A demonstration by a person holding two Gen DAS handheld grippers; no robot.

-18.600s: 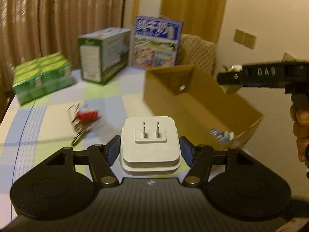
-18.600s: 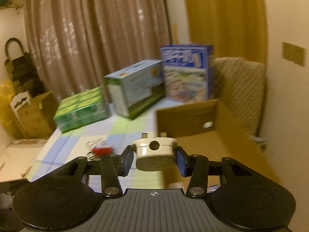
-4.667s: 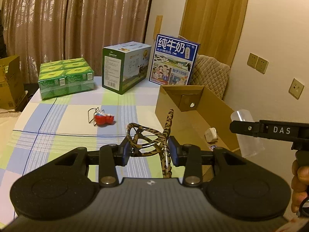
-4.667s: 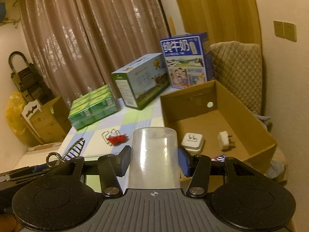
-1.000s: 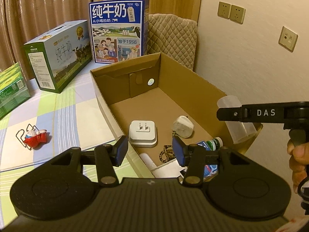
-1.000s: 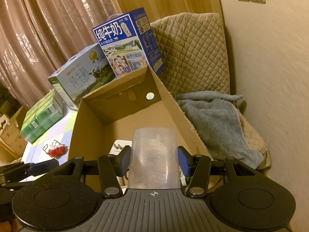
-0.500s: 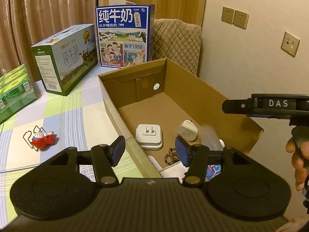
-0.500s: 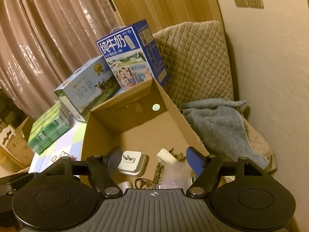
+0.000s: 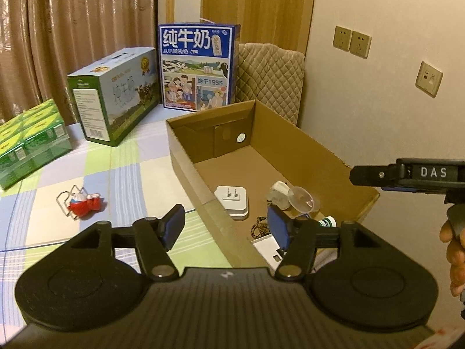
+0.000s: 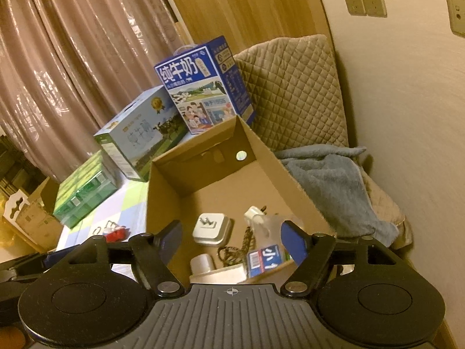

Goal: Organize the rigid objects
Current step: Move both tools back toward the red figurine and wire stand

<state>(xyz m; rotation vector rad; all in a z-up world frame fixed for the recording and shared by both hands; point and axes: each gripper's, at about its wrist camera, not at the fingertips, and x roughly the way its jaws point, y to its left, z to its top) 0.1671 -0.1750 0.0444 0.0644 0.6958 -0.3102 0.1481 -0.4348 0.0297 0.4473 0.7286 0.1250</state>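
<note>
Beside the cardboard box [image 10: 162, 186], only the right view shows a grey blanket [image 10: 328, 180]; both hand-held grippers empty, left opening.

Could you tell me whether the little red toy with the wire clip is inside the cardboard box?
No, the red toy lies on the checked tablecloth, outside the cardboard box.

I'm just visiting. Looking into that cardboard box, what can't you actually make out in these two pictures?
- Near end of the cardboard box: left claw covers it in the left view.
- Leopard-print item: mostly hidden behind neighbours, right view.
- Clear cup: faint; hard to trace in the right view.
</note>
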